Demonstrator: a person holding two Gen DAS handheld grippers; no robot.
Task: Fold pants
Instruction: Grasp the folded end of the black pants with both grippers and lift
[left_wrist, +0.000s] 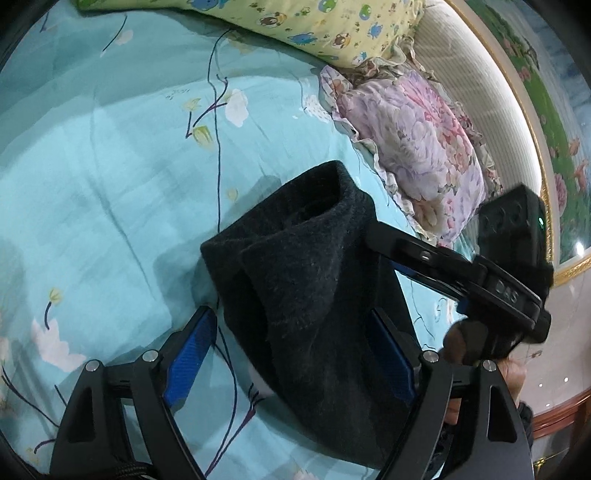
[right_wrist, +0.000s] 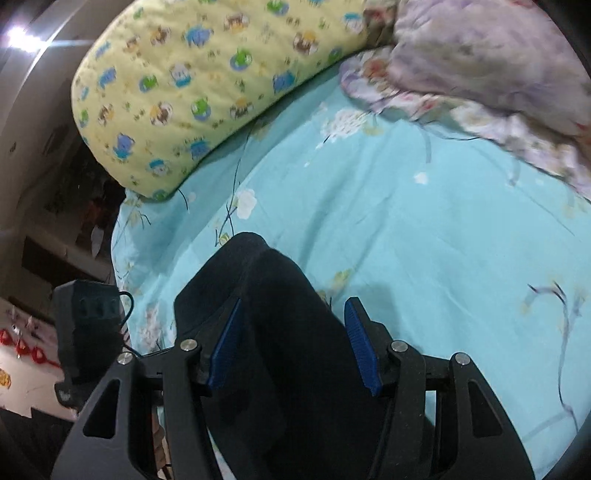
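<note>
Pants (left_wrist: 295, 288) lie between the parted left hand-held gripper (left_wrist: 291, 354); only this view shows the right one (left_wrist: 380, 240) clamping them.

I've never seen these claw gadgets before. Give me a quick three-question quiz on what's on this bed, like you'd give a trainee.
1. Multiple choice: the dark pants lie on a bed sheet that is A) red, B) teal with flowers, C) plain white.
2. True or false: the yellow cartoon pillow touches the pants.
3. Fill in: the left claw has the pants between its fingers, and its jaws stand ____.
Key: 1 B; 2 false, bare sheet shows between them; 3 open.
</note>
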